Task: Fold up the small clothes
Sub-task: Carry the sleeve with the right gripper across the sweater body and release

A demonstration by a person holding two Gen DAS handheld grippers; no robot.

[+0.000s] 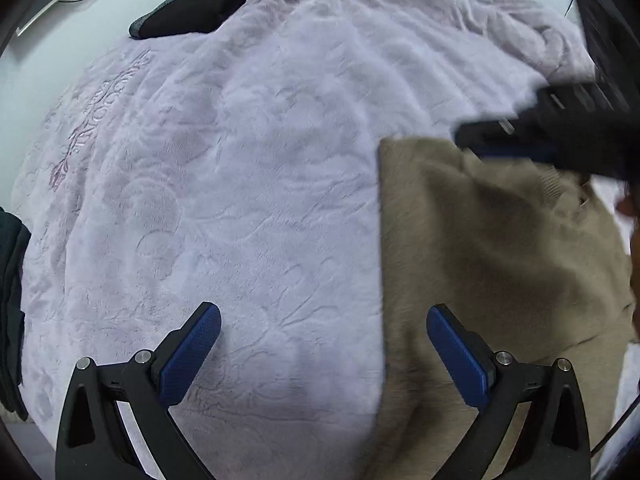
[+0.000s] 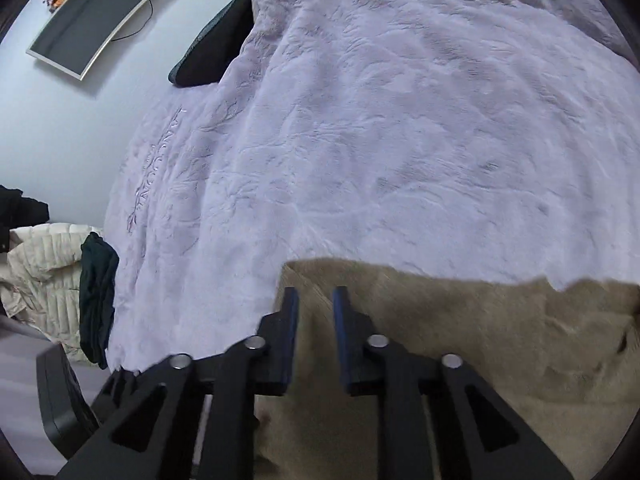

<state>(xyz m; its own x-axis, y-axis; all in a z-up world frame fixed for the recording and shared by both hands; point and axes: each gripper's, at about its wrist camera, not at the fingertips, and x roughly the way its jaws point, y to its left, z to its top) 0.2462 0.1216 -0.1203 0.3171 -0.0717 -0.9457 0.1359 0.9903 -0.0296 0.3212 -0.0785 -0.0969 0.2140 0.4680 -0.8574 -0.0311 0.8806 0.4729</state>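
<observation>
A tan knit garment [image 1: 500, 260] lies on a lilac plush blanket [image 1: 240, 160], its left edge folded straight. My left gripper [image 1: 324, 320] hangs above that edge with its jaws wide open and nothing between them. One blue pad is over the blanket and the other over the garment. The right gripper [image 1: 520, 140] shows blurred at the garment's far corner. In the right wrist view my right gripper [image 2: 316, 300] stands over the tan garment [image 2: 480, 340] near its upper left corner. A narrow gap separates its pads, and no cloth is pinched in it.
The lilac blanket [image 2: 400, 120] covers the whole bed. A black pillow [image 2: 212, 52] lies at the far side. A dark green garment [image 2: 96, 300] hangs off the left edge beside a cream quilted jacket [image 2: 40, 264]. A black chair [image 2: 60, 400] stands at the lower left, and a screen [image 2: 100, 12] hangs on the wall.
</observation>
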